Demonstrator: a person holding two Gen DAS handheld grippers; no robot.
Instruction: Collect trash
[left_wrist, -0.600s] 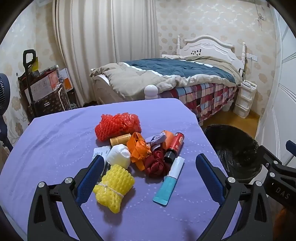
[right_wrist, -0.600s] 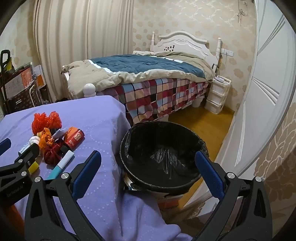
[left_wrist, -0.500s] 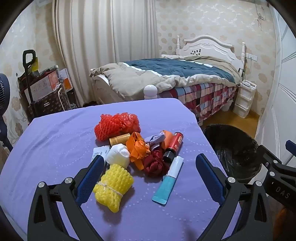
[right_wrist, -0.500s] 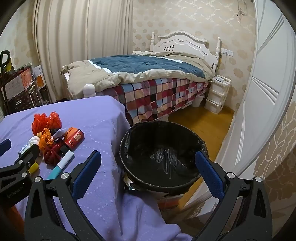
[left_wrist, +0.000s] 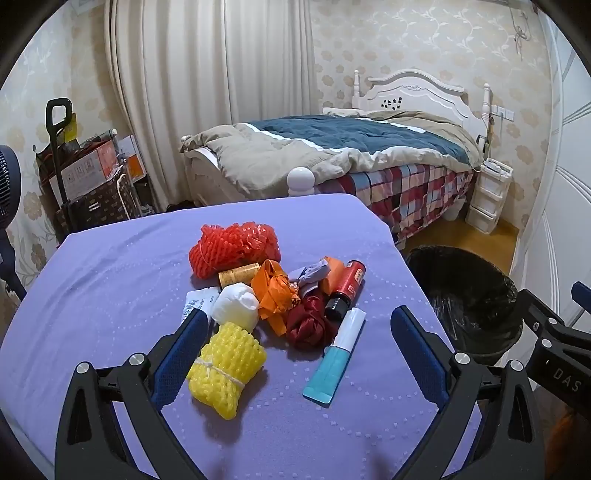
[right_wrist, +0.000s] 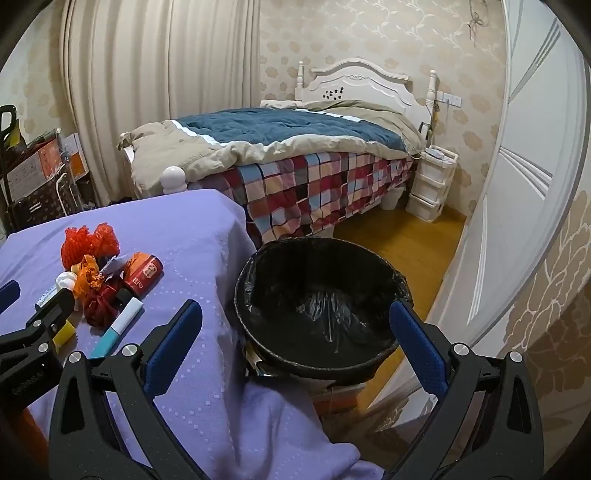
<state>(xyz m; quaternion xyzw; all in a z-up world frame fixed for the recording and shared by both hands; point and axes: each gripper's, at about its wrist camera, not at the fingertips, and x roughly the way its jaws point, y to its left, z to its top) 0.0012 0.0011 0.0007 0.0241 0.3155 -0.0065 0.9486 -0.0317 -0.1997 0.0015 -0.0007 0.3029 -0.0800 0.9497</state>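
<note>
A pile of trash lies on the purple table (left_wrist: 110, 280): a yellow foam net (left_wrist: 225, 363), a red foam net (left_wrist: 232, 247), a white wad (left_wrist: 236, 306), orange wrapper (left_wrist: 275, 291), dark red wrapper (left_wrist: 308, 325), a red can (left_wrist: 347, 288) and a teal tube (left_wrist: 334, 363). My left gripper (left_wrist: 299, 336) is open above the near side of the pile, its left finger beside the yellow net. A black-lined trash bin (right_wrist: 321, 302) stands right of the table. My right gripper (right_wrist: 295, 325) is open and empty over the bin's near rim.
A bed (left_wrist: 351, 155) with a checked cover stands behind the table. White drawers (right_wrist: 430, 184) sit by the headboard. A cart with boxes (left_wrist: 85, 181) is at the back left. A white door (right_wrist: 517, 184) is on the right. The left gripper also shows in the right wrist view (right_wrist: 37, 332).
The left gripper has edged slightly forward toward the pile. The right gripper has barely moved.
</note>
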